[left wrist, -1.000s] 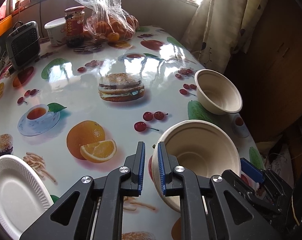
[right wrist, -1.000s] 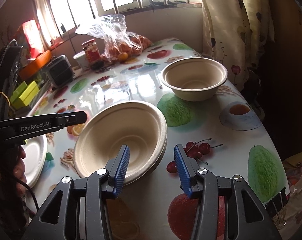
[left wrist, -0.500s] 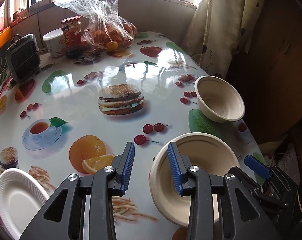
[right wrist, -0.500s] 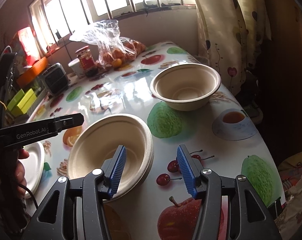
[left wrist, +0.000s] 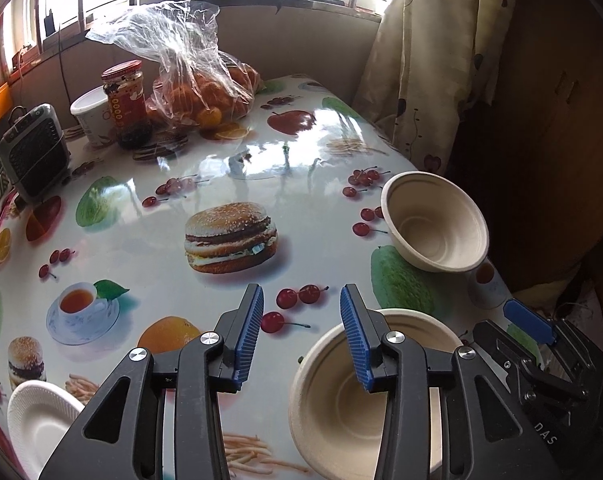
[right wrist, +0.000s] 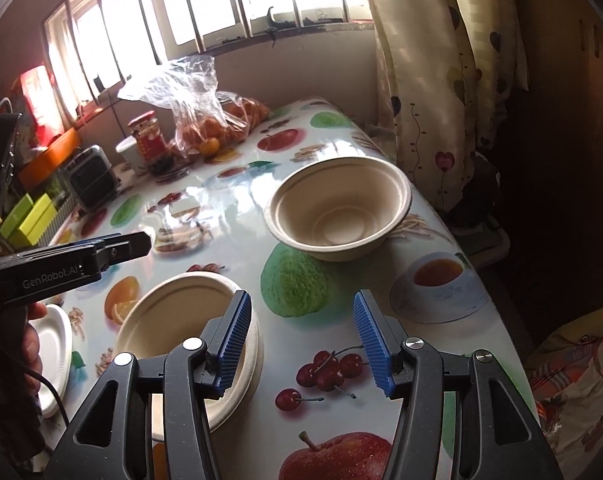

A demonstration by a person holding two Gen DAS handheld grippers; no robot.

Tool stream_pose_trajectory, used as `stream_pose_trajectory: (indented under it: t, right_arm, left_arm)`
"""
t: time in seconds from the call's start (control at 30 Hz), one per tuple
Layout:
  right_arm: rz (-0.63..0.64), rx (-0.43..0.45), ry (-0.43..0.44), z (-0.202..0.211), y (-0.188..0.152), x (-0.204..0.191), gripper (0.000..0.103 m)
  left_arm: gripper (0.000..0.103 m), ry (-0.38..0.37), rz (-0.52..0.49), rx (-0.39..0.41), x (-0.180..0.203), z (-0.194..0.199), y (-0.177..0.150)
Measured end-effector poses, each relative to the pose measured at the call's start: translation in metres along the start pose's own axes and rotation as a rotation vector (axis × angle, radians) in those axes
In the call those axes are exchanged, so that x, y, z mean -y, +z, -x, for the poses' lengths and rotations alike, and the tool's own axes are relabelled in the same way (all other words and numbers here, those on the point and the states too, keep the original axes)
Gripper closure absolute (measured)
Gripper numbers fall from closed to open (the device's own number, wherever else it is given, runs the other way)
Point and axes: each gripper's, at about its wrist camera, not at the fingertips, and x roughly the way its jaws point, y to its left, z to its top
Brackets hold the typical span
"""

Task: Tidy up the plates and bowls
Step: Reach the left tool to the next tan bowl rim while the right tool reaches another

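Left claw [left wrist: 301, 336] opening, bowl [left wrist: 341, 412] released.

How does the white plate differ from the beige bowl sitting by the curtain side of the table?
The white plate is shallow with a ribbed rim; the beige bowl is deep with smooth stepped walls. The plate is bright white, the bowl a tan fibre colour. The plate lies at the table's near left edge, partly cut off in both views; the bowl sits whole at the far right edge. Both stand upright, empty and look disposable.

Near bowl [right wrist: 181, 320] on counter [right wrist: 237, 220]: far bowl [right wrist: 337, 208] behind-right, plate [right wrist: 55, 344] left, jar [right wrist: 151, 142] far behind.
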Motion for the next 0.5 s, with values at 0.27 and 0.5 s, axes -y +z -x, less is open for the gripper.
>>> stream_pose_trajectory:
  t: [0.27,0.5]
  right_arm:
    - [-0.009,0.011,-0.042,-0.008,0.015,0.019,0.049]
    - [-0.011,0.020,-0.080,-0.017,0.029,0.035,0.049]
  left_arm:
    - [0.061,-0.016,-0.031,0.008,0.005,-0.008,0.021]
    - [0.061,-0.006,-0.039,0.007,0.003,-0.024,0.044]
